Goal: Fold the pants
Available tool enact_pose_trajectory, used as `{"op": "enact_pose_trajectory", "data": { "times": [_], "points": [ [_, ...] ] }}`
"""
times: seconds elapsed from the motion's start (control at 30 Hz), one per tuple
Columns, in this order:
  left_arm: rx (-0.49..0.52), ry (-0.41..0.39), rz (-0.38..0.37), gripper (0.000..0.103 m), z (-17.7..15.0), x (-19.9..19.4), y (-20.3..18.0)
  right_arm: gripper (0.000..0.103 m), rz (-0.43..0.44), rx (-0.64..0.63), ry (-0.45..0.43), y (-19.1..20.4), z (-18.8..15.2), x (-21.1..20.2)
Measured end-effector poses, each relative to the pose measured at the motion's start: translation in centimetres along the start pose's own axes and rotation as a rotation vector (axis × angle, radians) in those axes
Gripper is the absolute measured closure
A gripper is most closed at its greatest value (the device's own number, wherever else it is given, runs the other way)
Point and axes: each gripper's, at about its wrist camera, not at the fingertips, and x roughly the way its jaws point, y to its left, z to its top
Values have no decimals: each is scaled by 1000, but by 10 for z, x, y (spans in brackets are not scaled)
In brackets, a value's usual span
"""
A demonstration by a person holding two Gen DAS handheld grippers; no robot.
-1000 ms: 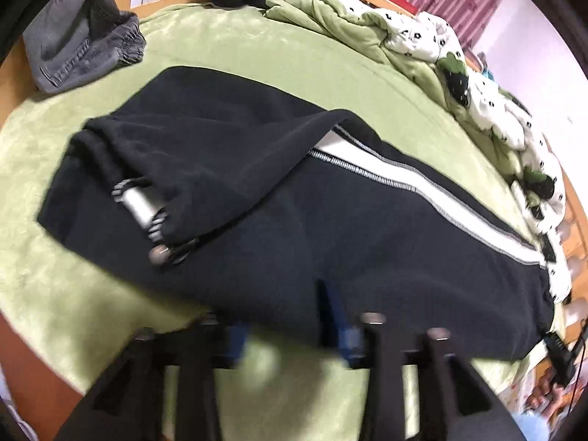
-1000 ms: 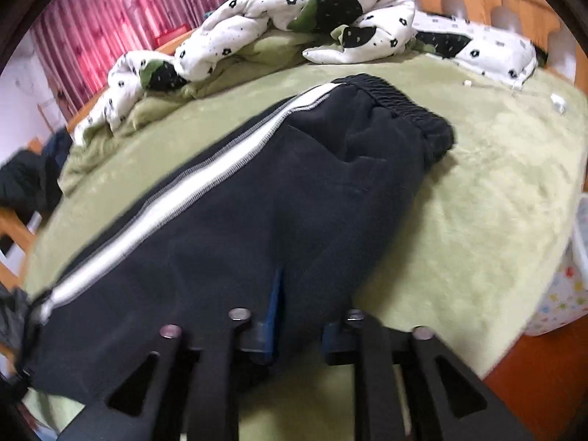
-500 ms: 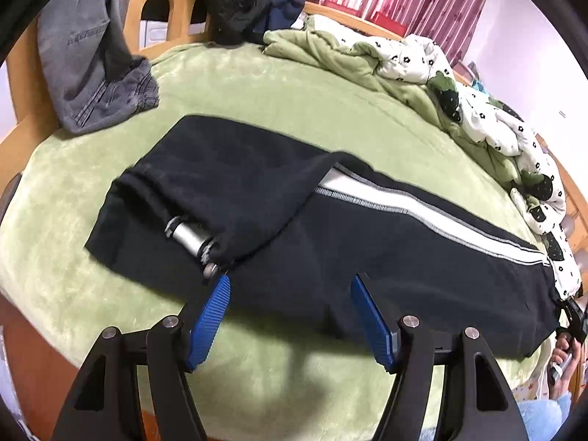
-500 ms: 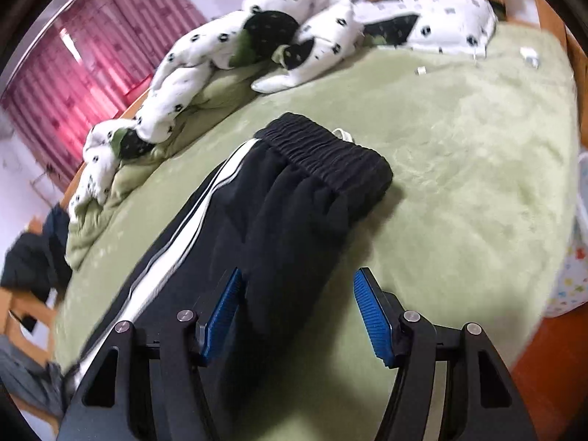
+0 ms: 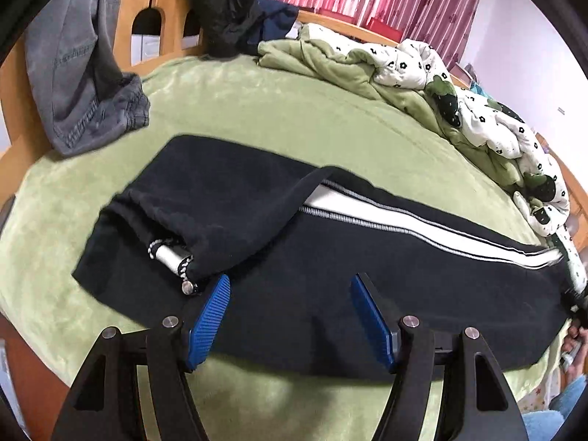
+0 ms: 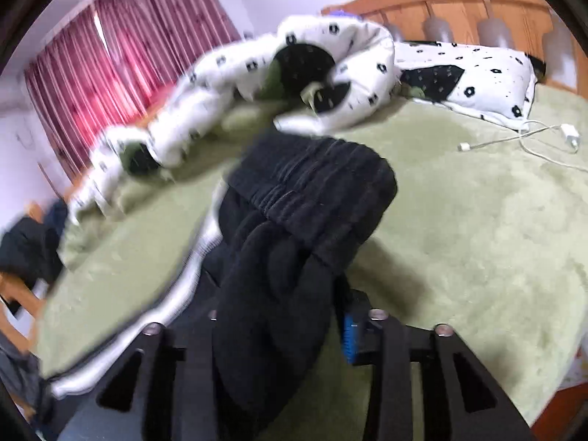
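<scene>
At frame centre, black fleece pants with a ribbed elastic waistband (image 6: 312,198) bunch between the jaws of the right gripper (image 6: 279,327), which have just been closing. A green plush bedspread (image 6: 477,242) lies beneath.

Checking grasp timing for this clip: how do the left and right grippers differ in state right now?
The left gripper is open, its blue fingers spread over the pants with nothing between them; the right gripper has just been closing and has a bunched fold of the pants between its fingers. The left view is sharp; the right view is blurred. Both point down at the same black pants on the green bed.
</scene>
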Motion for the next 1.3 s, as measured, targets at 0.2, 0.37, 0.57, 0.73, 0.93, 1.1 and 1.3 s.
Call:
{"op": "enact_pose_trajectory", "data": {
  "times": [0.2, 0.37, 0.57, 0.73, 0.93, 1.1, 1.3],
  "points": [
    [10, -17, 6, 36, -12, -12, 16, 48, -68, 92, 185, -46, -41, 4],
    [34, -68, 19, 36, -12, -26, 28, 48, -109, 39, 135, -40, -50, -53],
    [-3, -26, 12, 38, -4, -3, 45, 48, -122, -26, 61, 9, -52, -105],
    [26, -37, 15, 68, 2, 13, 50, 48, -99, -67, 72, 59, -63, -118],
    [99, -144, 28, 73, 34, -5, 60, 48, -75, -72, 138, 111, -81, -111],
    [147, -183, 19, 77, 82, -14, 58, 48, -67, -92, 141, 151, -83, -102],
    [153, -193, -16, 88, 112, 0, 45, 48, -24, -121, 119, 205, -80, -91]
  ]
}}
